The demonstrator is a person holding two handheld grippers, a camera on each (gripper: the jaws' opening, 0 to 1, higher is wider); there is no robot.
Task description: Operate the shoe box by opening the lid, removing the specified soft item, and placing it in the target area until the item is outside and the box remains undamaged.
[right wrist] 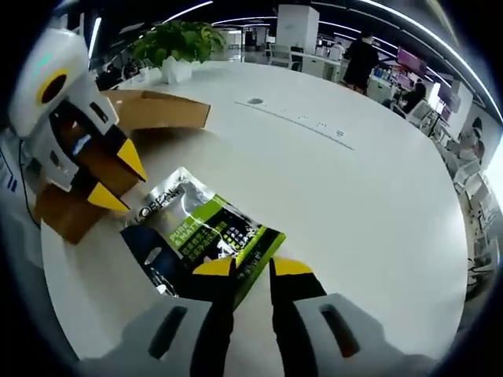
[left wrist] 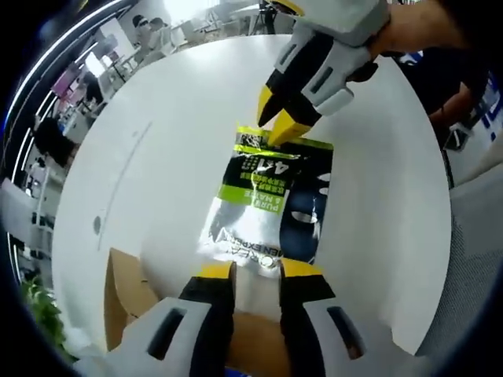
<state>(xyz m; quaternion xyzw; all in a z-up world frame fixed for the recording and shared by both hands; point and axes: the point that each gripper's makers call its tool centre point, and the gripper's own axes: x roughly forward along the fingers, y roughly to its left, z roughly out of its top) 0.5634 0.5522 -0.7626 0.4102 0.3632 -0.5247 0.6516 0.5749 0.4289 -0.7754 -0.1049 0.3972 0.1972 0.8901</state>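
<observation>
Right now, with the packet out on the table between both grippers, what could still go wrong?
1. The right gripper seems to pinch only the edge of the glossy packet; it may slip or tear if pulled.
2. The left gripper hangs close to the cardboard box; a careless swing could dent its flap.
3. The packet lies beside the box, so dragging could snag it there.

A round white table (right wrist: pixel 369 196) spreads beyond the fingers, with a potted plant (right wrist: pixel 177 43) at its far edge, up and left of them, and office desks (right wrist: pixel 314 55) with people (right wrist: pixel 363 56) farther off.
</observation>
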